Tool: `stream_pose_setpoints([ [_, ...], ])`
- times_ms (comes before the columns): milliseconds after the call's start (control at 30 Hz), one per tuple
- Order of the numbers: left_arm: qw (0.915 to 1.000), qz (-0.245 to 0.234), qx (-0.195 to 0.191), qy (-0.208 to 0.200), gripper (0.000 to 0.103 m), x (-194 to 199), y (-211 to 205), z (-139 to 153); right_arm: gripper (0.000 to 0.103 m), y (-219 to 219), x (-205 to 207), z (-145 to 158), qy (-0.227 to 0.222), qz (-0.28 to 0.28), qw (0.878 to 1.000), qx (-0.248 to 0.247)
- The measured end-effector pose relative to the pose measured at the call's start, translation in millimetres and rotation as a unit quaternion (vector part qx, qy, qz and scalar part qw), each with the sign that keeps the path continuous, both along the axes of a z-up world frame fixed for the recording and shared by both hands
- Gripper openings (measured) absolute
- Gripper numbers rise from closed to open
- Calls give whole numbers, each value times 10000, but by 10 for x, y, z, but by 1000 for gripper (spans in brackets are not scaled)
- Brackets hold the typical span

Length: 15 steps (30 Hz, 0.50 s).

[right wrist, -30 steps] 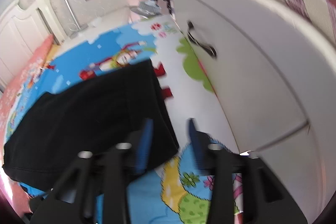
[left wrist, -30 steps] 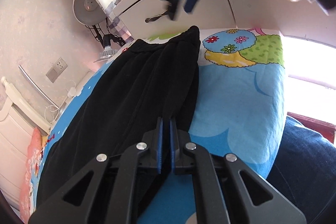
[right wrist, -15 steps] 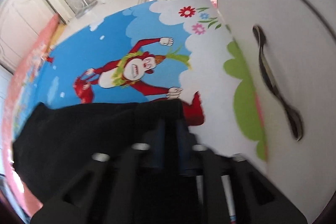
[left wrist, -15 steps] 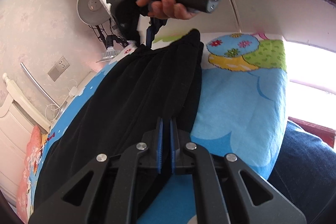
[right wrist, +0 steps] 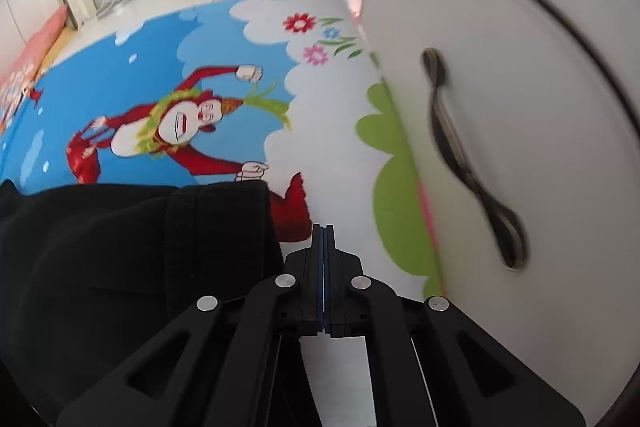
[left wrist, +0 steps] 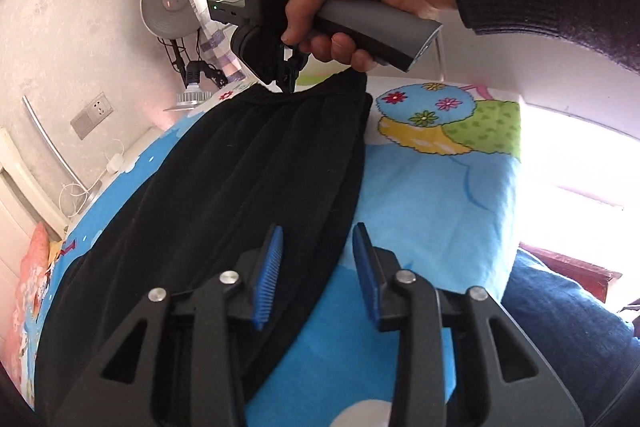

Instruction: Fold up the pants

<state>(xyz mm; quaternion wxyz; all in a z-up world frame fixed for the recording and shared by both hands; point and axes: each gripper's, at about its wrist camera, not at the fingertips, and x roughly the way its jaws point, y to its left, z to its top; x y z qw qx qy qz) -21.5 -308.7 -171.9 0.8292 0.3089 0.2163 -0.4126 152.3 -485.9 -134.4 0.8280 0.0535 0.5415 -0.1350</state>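
L gripper (left wrist: 316, 263) jaws opening, edge of black pants (left wrist: 224, 195) between its pads, rest stretching ahead on cartoon sheet (left wrist: 440, 195). R gripper (right wrist: 323, 247) pressed together, nothing seen pinched in its own view; pants just to its left.

Long black fabric pants (left wrist: 224, 195) lying lengthwise on the cartoon-printed blue bedsheet (left wrist: 440, 195); white cabinet door with metal handle (right wrist: 472, 155) beside the bed, round grey lamp (left wrist: 168, 7) behind.
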Motion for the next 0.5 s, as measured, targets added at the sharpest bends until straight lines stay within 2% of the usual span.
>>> stream_pose_setpoints([
  [67, 9995, -46, -285, 110, 50, -39, 93, 82, 3, 36, -96, 222, -336, 16, 9993, -171],
  [133, 9958, 53, -777, 478, 52, 5, 227, 221, 14, 155, -215, 520, -731, 82, 9962, -461],
  [167, 9904, 233, -1119, 774, 52, 83, 327, 312, 18, 216, -245, 593, -837, 160, 9952, -486],
  [200, 9851, 413, -1351, 982, 52, 169, 409, 369, 33, 317, -274, 665, -936, 323, 9940, -465],
  [233, 9797, 603, -1530, 1144, 50, 254, 481, 421, 59, 488, -312, 724, -1045, 598, 9920, -373],
  [267, 9743, 847, -1690, 1223, 44, 332, 569, 464, 71, 588, -317, 747, -1129, 748, 9903, -296],
  [300, 9702, 1070, -1778, 1250, 39, 396, 645, 492, 76, 720, -329, 759, -1262, 953, 9872, -187],
  [367, 9632, 1315, -1870, 1416, 39, 499, 777, 512, 76, 1028, -306, 670, -1332, 1395, 9811, -157],
  [400, 9598, 1412, -1894, 1515, 39, 552, 825, 507, 76, 1169, -245, 550, -1200, 1481, 9810, -360],
  [500, 9499, 1809, -1892, 1710, 39, 647, 1018, 454, 75, 1295, -62, 240, -722, 1316, 9867, -623],
])
